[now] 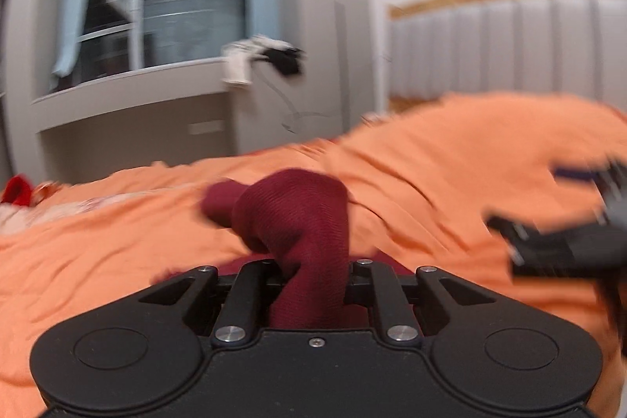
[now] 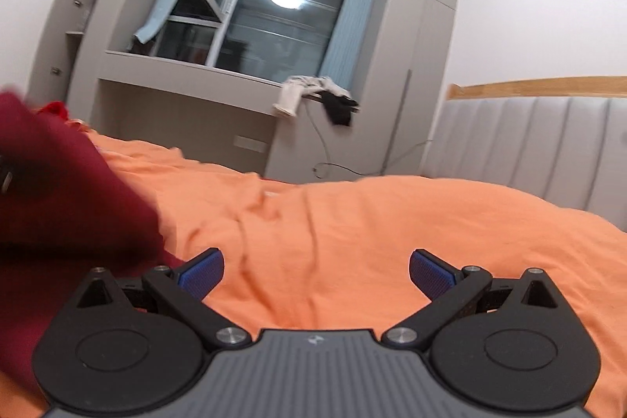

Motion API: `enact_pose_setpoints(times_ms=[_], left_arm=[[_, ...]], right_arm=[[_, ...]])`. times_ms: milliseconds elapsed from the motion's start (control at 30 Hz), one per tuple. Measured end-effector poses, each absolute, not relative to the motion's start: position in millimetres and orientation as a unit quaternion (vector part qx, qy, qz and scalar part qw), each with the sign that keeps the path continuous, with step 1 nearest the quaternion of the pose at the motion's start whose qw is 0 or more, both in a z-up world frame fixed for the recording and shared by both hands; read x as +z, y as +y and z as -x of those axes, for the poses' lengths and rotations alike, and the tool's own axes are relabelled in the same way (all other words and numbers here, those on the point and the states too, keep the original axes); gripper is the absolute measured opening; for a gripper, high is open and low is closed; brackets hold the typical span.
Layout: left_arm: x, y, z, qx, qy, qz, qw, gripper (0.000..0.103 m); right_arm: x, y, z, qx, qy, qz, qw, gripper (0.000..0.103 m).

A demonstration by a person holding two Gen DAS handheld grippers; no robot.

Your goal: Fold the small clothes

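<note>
Your left claw (image 1: 309, 273) pinches the garment (image 1: 298, 218) bunched on the bed (image 1: 117, 253); the right claw (image 2: 316, 273) is at frame right, the window ledge (image 1: 129, 77) behind, upper left.

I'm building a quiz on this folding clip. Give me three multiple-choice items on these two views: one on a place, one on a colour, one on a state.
1. Where do the white and black clothes hang?
A. off the window ledge
B. on the headboard
C. in the right claw

2. What colour is the bedcover?
A. grey
B. orange
C. blue

3. How does the left claw stand?
A. wide open and empty
B. out of view
C. shut on the dark red garment

Answers:
1 A, they drape over the ledge under the window.
2 B, orange cloth fills the lower half of both views.
3 C, the garment's cloth is bunched between its closed fingers, while the right claw gapes with nothing between its blue pads.
</note>
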State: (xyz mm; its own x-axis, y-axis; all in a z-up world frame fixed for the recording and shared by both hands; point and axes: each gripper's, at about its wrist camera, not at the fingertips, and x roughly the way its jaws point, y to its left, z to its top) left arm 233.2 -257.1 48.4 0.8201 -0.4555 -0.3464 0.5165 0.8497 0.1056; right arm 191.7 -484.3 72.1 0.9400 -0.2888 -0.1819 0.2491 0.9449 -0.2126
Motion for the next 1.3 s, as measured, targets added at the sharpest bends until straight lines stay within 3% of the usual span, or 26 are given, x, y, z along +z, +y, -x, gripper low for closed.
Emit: enact_pose_setpoints(times_ms=[100, 367, 600, 767, 833, 1033, 1100, 1300], left_arm=[[26, -274, -223, -0.275, 0.172, -0.141, 0.935, 0.016], [-4, -279, -205, -0.291, 0.192, -0.182, 0.919, 0.030], [-1, -270, -184, -0.312, 0.177, -0.184, 0.915, 0.050], [-2, -275, -169, -0.328, 0.154, -0.205, 0.909, 0.050], [-3, -275, -164, -0.329, 0.148, -0.212, 0.908, 0.041], [-7, -269, -152, -0.335, 0.135, -0.228, 0.904, 0.030], [-11, -269, -149, -0.338, 0.132, -0.237, 0.901, 0.030], [-16, -269, -148, -0.340, 0.130, -0.250, 0.897, 0.030]], right_arm=[[68, -494, -196, -0.138, 0.120, 0.078, 0.980, 0.103], [57, -503, -207, -0.092, 0.170, 0.012, 0.981, 0.103], [47, -538, -227, -0.015, 0.245, -0.182, 0.952, 0.103], [27, -570, -242, 0.010, 0.298, -0.341, 0.891, 0.103], [23, -577, -241, 0.028, 0.290, -0.380, 0.878, 0.103], [31, -568, -241, 0.100, 0.248, -0.413, 0.871, 0.103], [33, -559, -244, 0.123, 0.240, -0.414, 0.870, 0.099], [20, -534, -264, 0.153, 0.273, -0.425, 0.849, 0.061]])
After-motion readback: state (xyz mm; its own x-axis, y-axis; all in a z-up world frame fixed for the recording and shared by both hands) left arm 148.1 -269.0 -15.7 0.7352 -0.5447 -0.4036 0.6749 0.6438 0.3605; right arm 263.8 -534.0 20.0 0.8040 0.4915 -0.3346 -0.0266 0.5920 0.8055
